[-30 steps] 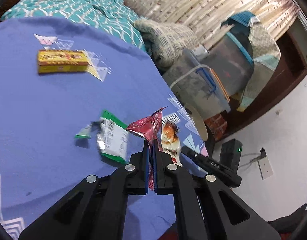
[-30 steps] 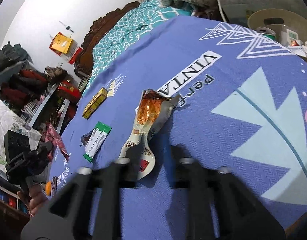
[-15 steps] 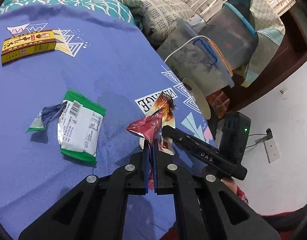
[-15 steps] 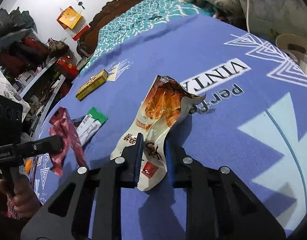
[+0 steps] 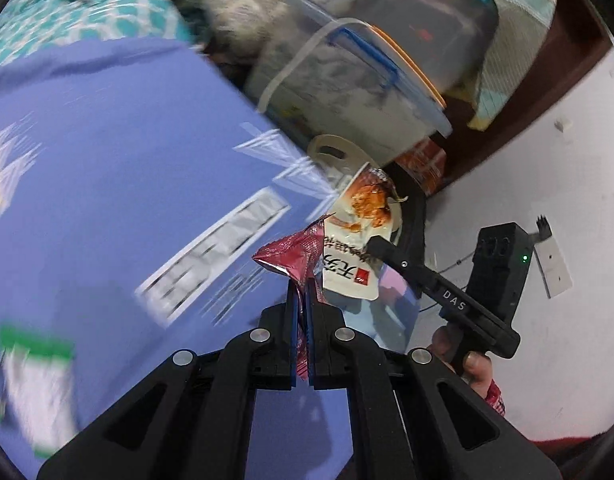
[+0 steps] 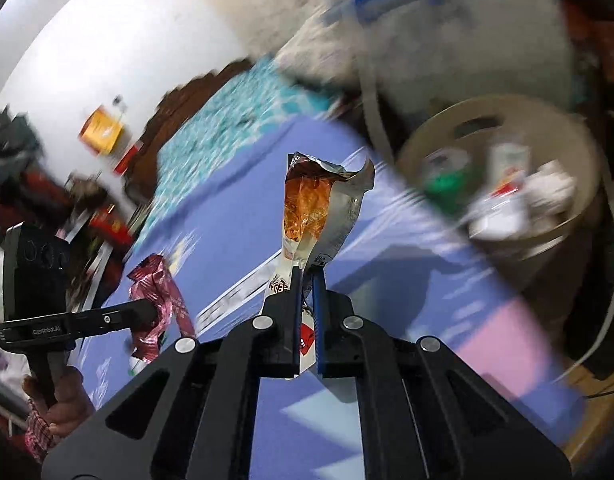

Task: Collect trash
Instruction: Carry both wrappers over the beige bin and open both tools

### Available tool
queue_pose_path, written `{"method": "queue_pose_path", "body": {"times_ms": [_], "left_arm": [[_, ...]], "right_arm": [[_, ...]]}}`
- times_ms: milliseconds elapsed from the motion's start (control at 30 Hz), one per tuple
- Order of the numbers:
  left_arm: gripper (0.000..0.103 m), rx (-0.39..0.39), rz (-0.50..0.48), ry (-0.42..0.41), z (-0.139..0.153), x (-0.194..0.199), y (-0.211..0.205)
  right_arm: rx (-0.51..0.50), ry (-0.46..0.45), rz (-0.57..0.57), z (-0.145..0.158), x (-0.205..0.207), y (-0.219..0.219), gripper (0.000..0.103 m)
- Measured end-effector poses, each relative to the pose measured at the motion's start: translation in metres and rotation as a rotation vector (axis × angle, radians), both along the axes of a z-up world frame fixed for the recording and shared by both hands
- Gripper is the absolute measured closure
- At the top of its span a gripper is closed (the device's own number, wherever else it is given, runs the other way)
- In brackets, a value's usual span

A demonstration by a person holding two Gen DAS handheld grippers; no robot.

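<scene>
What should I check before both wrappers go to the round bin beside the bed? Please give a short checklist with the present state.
1. Left gripper shut on the red wrapper: ok.
2. Right gripper shut on the orange snack bag, its jaws having just closed: ok.
3. Snack bag lifted clear of the purple bedcover: ok.
4. Beige bin open at the top: ok.
5. Room left inside the bin: cannot tell, blurred.
6. Bedcover free of trash: not ok, the green-and-white wrapper remains.
</scene>
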State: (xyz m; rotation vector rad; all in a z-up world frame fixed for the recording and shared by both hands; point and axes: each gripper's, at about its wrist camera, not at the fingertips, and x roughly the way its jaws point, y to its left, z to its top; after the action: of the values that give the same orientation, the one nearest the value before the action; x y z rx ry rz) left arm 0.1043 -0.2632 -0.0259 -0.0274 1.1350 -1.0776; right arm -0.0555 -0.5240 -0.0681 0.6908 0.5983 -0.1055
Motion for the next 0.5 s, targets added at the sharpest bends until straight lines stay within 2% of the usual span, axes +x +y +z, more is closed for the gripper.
{"method": "queue_pose_path", "body": {"times_ms": [233, 333, 433, 467, 500], "left_arm": [[0.1, 0.025, -0.149, -0.075, 0.017, 0.011, -0.145], [0.1, 0.036, -0.184, -0.098, 0.013, 0.015, -0.197], [0.099, 0.073, -0.198, -0.109, 0.001, 0.019, -0.238], [0.094, 0.082, -0.199, -0.113, -0.004, 0.02, -0.249], [0.076, 0.091, -0.199, -0.118, -0.008, 0.021, -0.258]], "right_arm": [[-0.073, 0.037, -0.212, 0.006, -0.012, -0.104, 0.096], [-0.097, 0.068, -0.243, 0.001, -0.003, -0.13, 0.095], [-0.106, 0.107, -0.224, -0.011, 0.013, -0.133, 0.094], [-0.105, 0.12, -0.213, -0.016, 0.019, -0.133, 0.093], [-0.106, 0.145, -0.207, -0.022, 0.025, -0.135, 0.093]]}}
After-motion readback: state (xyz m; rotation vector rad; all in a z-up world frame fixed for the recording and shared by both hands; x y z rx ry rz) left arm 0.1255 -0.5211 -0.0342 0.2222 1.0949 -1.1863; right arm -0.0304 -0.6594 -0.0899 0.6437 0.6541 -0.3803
